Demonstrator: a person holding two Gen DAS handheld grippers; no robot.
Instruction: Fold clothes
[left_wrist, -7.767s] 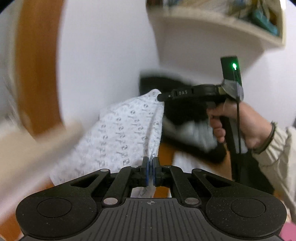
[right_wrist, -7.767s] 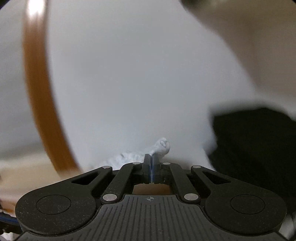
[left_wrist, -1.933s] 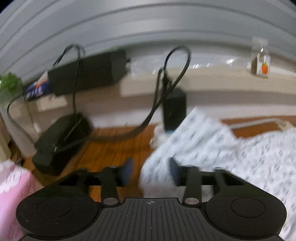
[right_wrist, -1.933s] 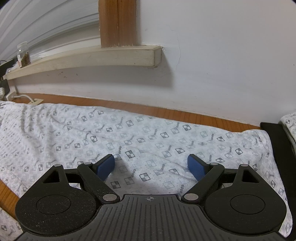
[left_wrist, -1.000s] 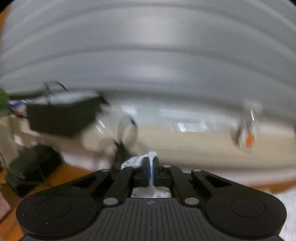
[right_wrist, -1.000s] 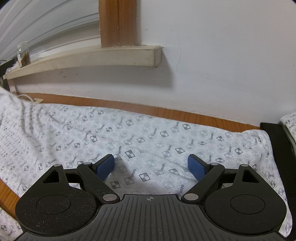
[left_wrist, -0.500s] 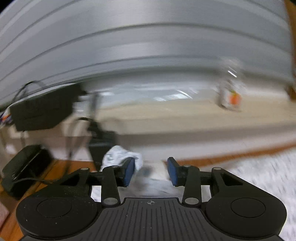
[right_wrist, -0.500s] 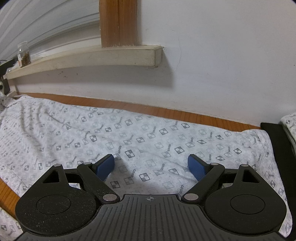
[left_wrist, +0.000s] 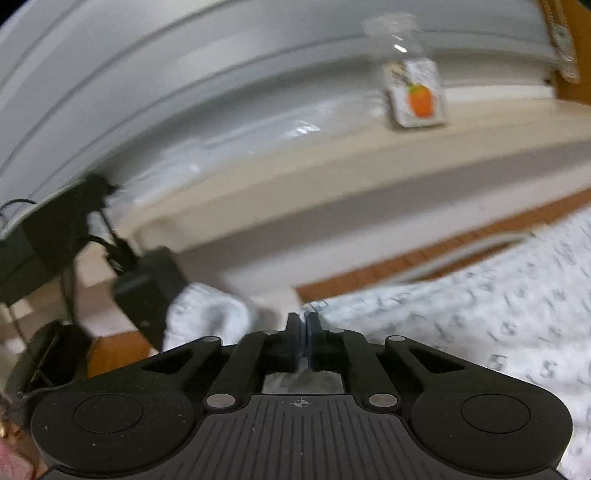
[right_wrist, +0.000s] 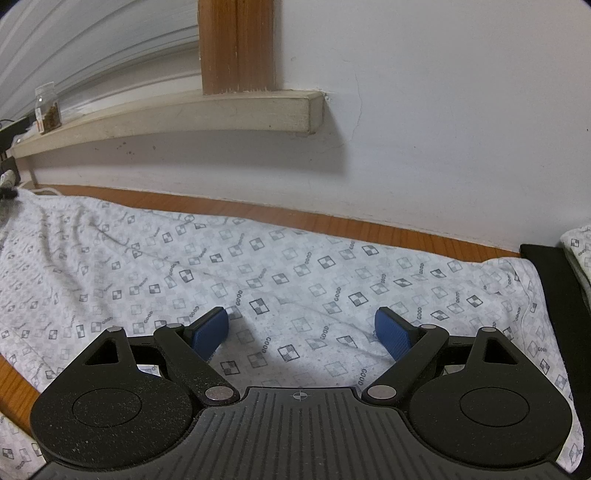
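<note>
A white garment with a small grey checked print (right_wrist: 258, 258) lies spread flat on the wooden surface (right_wrist: 369, 225) along the wall. In the left wrist view my left gripper (left_wrist: 303, 325) sits at the cloth's far left edge (left_wrist: 461, 306); its jaws are closing and the pads meet on a thin fold of the fabric. A bunched corner (left_wrist: 207, 314) lies just left of it. My right gripper (right_wrist: 301, 328) stands wide open low over the right half of the garment, with flat cloth under the gap and nothing pinched.
A window sill (right_wrist: 184, 114) runs above the surface and bears a small jar (left_wrist: 415, 92). A black power adapter with cables (left_wrist: 147, 280) sits left of the cloth. A dark folded item (right_wrist: 550, 280) lies at the right end. A wooden post (right_wrist: 236, 44) rises behind.
My left gripper opened and dropped the raised cloth end, moved right and down while rolling, then closed again on the cloth edge. The garment's left end now lies flat. My right gripper stayed still.
</note>
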